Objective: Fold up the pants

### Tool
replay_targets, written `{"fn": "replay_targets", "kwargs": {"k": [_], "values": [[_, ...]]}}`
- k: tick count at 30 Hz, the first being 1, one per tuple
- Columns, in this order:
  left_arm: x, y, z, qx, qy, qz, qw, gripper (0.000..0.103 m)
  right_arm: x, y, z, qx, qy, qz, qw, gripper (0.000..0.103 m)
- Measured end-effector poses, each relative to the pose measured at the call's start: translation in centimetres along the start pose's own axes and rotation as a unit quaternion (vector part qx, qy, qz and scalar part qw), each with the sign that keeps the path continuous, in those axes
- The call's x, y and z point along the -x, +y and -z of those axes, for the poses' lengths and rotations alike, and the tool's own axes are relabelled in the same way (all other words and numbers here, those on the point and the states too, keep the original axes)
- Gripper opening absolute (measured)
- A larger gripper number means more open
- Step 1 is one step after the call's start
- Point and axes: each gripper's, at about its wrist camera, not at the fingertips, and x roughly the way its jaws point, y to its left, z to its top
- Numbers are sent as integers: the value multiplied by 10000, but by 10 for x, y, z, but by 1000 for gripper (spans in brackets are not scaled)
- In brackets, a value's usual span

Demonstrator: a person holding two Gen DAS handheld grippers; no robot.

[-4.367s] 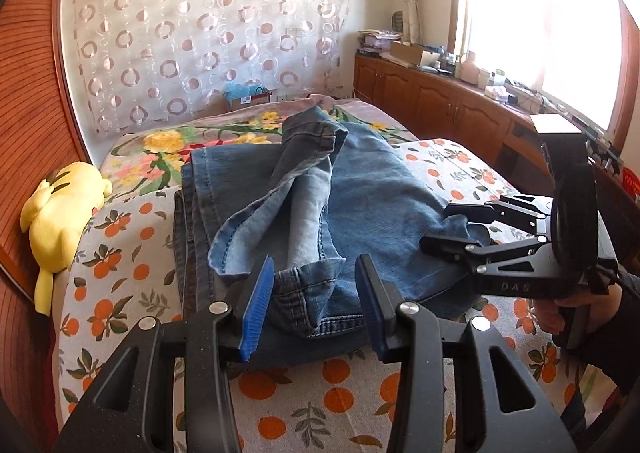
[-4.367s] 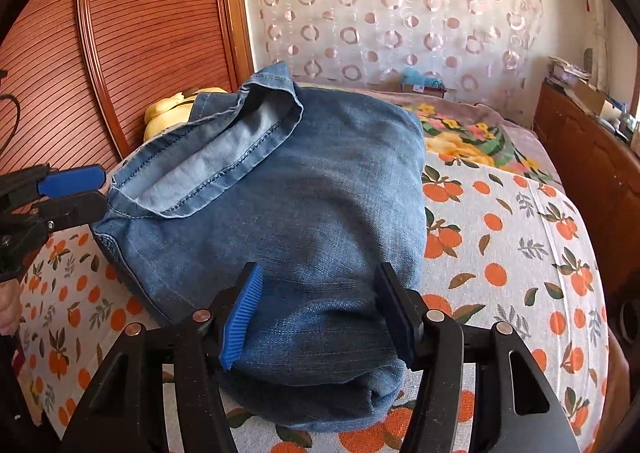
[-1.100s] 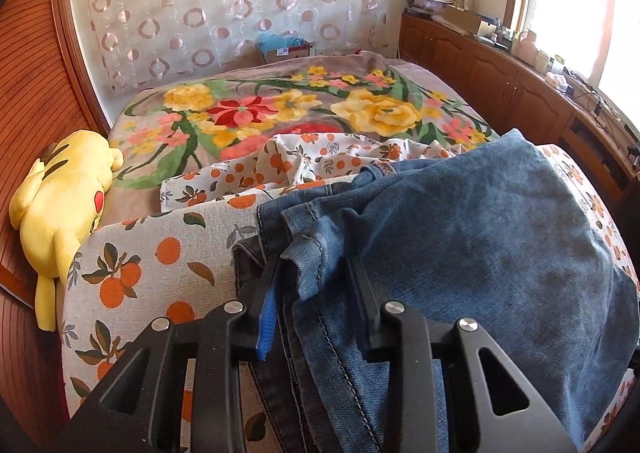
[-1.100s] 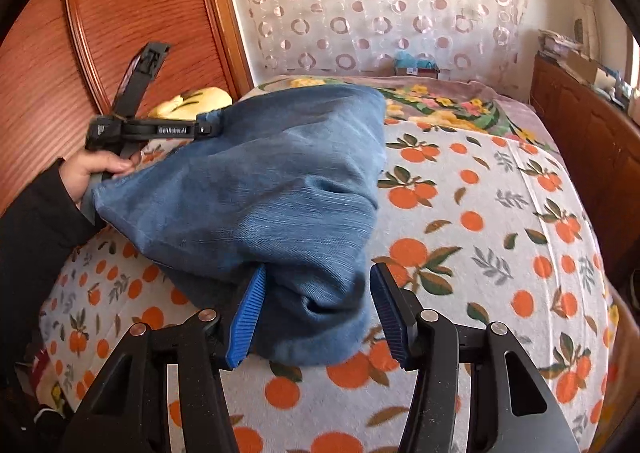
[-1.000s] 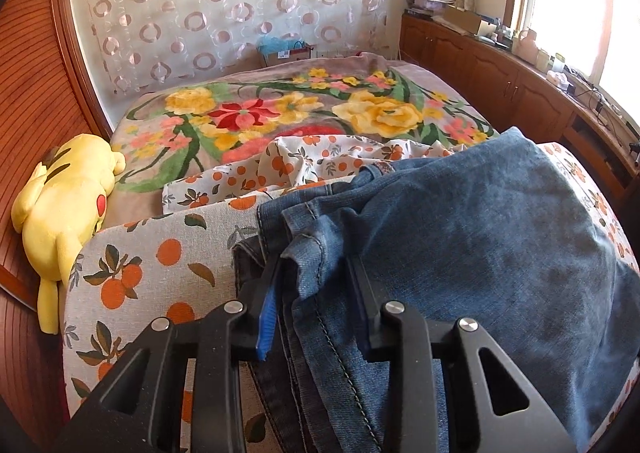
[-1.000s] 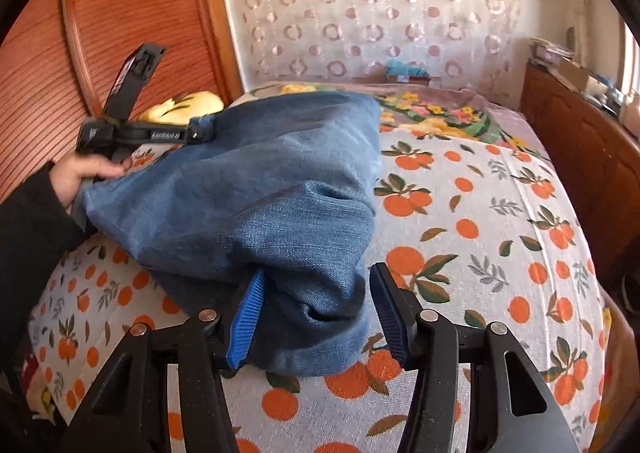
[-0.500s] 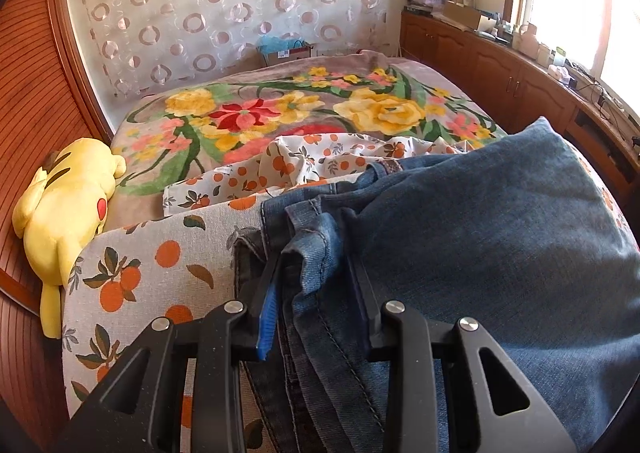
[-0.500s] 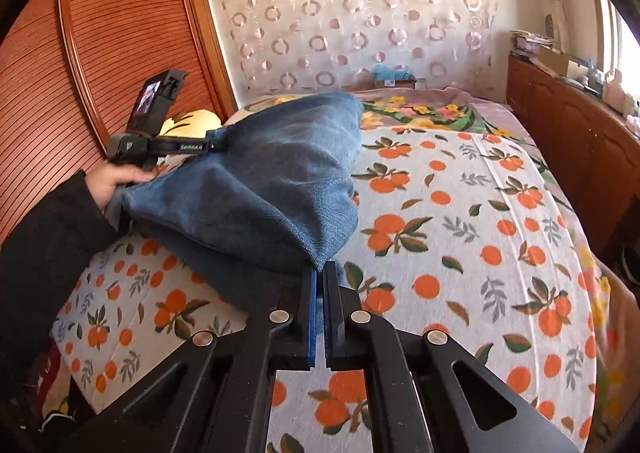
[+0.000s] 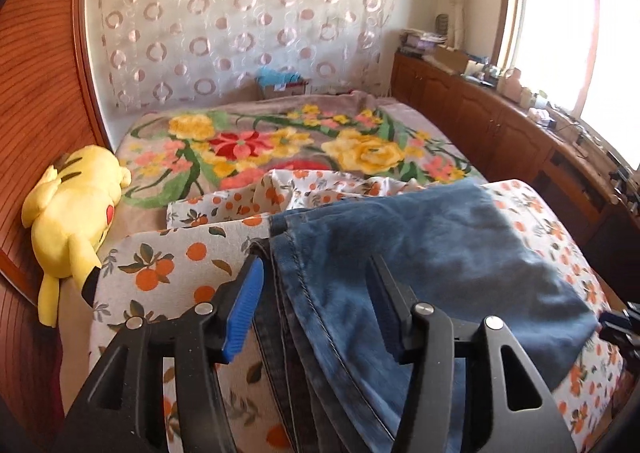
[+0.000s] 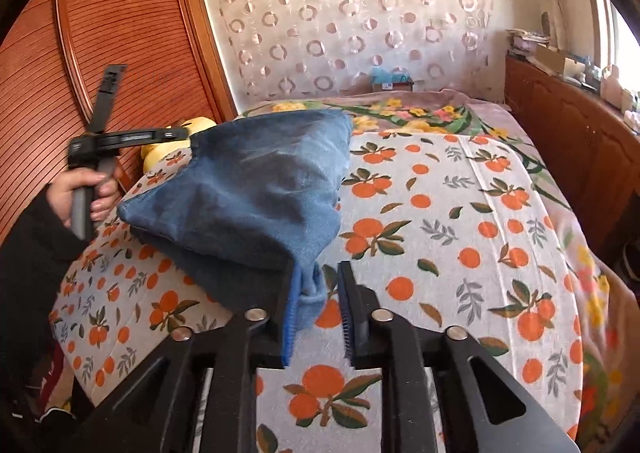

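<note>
The folded blue jeans [image 9: 440,253] lie on the orange-print bedspread [image 9: 168,261]. In the left wrist view, my left gripper [image 9: 316,293] stands over their stacked left edge. Its jaws are opening, the denim layers lie between them and the pads do not press. In the right wrist view, the jeans [image 10: 260,193] bulge up, and a small corner of them hangs between the jaws of my right gripper [image 10: 318,309]. Those jaws are opening too: the cloth touches the blue pad and a gap shows on the other side. A hand [image 10: 86,189] holds the left gripper [image 10: 188,135] at the jeans' far corner.
A yellow plush toy [image 9: 76,205] lies by the wooden panel wall [image 10: 120,33] on the left. A floral blanket [image 9: 300,141] covers the far half of the bed. Wooden cabinets [image 9: 500,121] with clutter run along the right under the window.
My left gripper has let go of the jeans' edge and drawn back and up. My right gripper clamped shut half a second ago and has parted again around the jeans' corner.
</note>
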Motion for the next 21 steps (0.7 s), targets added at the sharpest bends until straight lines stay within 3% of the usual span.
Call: {"fn": "replay_targets", "kwargs": {"k": [2,4,14,17,21], "values": [[18,-7,9,-72,-74,60,9999,55,-4,1,-2,-34,-51,15,10000,40],[34,-16,24,-133,-110,96,9998,55,-7,2,-5,-53,-92,4,9999,44],[50,-41,90,-51,345,380,9987,54,-22,7,6,149,204,-108,9996,45],[45,-40,97,29,434,369,9984,48,-25,6,10,127,314,-145,9993,45],[46,-41,98,83,387,464,9981,23,-34,6,3,14,336,-239,9991,45]]}}
